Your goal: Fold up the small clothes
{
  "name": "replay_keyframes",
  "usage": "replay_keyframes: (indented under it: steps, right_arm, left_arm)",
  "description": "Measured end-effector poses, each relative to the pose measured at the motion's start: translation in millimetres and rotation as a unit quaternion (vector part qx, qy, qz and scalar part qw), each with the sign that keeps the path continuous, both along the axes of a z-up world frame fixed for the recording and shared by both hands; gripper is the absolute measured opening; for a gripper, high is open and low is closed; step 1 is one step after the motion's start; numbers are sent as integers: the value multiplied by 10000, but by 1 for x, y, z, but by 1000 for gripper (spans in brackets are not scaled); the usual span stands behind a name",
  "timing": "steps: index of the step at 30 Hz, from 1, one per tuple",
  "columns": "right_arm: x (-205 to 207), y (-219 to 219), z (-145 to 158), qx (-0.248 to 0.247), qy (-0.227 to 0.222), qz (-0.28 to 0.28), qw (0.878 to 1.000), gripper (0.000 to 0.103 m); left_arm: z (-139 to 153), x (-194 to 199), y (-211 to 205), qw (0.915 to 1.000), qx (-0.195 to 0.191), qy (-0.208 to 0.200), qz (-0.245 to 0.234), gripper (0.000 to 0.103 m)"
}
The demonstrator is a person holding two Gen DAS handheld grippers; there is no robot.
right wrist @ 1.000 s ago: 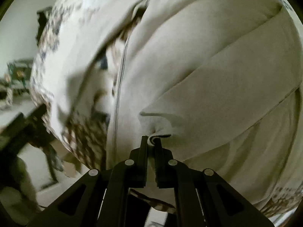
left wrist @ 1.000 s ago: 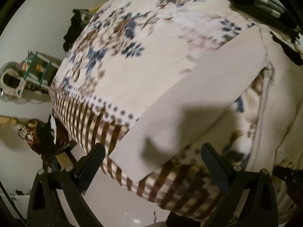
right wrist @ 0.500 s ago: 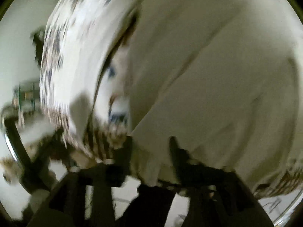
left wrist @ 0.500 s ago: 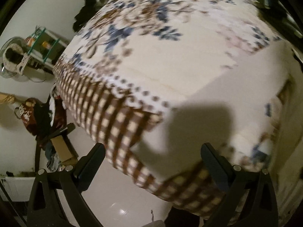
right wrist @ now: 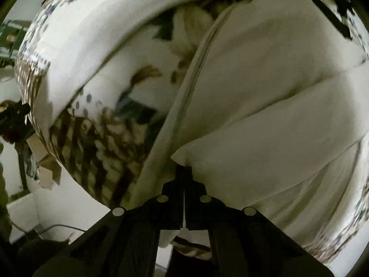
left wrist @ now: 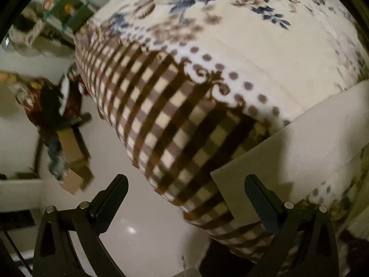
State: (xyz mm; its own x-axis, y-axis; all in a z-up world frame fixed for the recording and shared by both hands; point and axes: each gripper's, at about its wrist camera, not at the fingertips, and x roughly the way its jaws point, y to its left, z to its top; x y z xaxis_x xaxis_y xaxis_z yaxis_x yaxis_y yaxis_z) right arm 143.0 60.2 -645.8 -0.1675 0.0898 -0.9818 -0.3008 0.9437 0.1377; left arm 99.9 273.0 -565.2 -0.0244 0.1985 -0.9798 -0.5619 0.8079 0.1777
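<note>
A cream-white garment (right wrist: 265, 97) lies spread on the bed, with a fold running across its body. One long flat part of it (left wrist: 311, 138) reaches toward the bed's edge in the left wrist view. My right gripper (right wrist: 184, 169) is shut on a pinched corner of the garment's folded edge. My left gripper (left wrist: 185, 198) is open and empty, off the bed's edge, with its right finger (left wrist: 260, 200) over the end of that flat part.
The bed carries a floral blanket (left wrist: 242, 34) with a brown checked border (left wrist: 161, 115) hanging over its edge. Glossy white floor (left wrist: 138, 230) lies below. A cardboard box (left wrist: 73, 159), clutter and a green shelf (left wrist: 66, 7) stand at the left.
My left gripper has moved left, off the garment toward the bed's edge, staying open. My right gripper has moved, and is again shut on the garment's edge.
</note>
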Motion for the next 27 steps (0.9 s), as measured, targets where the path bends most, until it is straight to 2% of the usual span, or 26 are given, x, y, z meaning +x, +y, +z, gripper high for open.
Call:
replay_keyframes:
  steps: [2,3,4,6,7,8,9,10,11,12,13,14,17,19,22,25,27]
  right_arm:
    - [-6,7,2,121,27,43,9999,0]
    - [-7,7,1,179,89,-47,9998,0]
    - [-5,1,0,245,216,-246,9992,1]
    - [3,-17,-2,493,531,-764,9944,16]
    - [8,-30,0,609,592,-1091,9904,37]
    - [13,-50,5,704,580,-1548,9837,50]
    - [16,-65,9,742,550,-1839,9786,52]
    - [18,-79,12,707,507,-2054,9748,53]
    - [22,-90,14,545,433,-2172,9736,59]
    - [25,-101,16,289,314,-2229,9739,63]
    - [30,-109,18,121,189,-2271,9736,70]
    - [32,-122,21,-56,57,-2317,9727,73]
    - [37,-150,27,-224,-103,-2504,9678,73]
    - [36,-171,32,-185,-142,-2626,9646,73]
    - [26,-208,44,-73,-221,-2801,9597,73]
    - [11,-239,53,4,-239,-2983,9542,73]
    - [-3,-267,57,17,-216,-3135,9493,73]
  left_arm:
    - [-7,-6,8,9986,-449,-125,249,103]
    - [-15,-9,15,9943,-916,-250,486,103]
    - [-20,-11,20,9908,-1171,-307,608,103]
    - [-36,-12,27,9776,-1847,-505,869,100]
    - [-42,-11,28,9729,-2025,-605,938,93]
    - [-47,-9,28,9699,-2121,-687,977,79]
    - [-51,-6,27,9690,-2146,-727,983,73]
    - [-53,-4,25,9718,-2028,-725,956,60]
    - [-51,-3,22,9764,-1814,-769,885,44]
    - [-48,-2,20,9798,-1645,-770,833,36]
    - [-44,-3,18,9827,-1483,-784,784,15]
    - [-38,-4,15,9846,-1347,-836,735,6]
    - [-12,-7,5,9888,-973,-991,544,2]
    - [16,-6,-8,9904,-699,-1169,216,2]
    - [61,0,-48,9867,-419,-1483,-510,2]
    - [96,12,-114,9728,-443,-1735,-1466,2]
    - [114,21,-180,9521,-632,-1849,-2351,2]
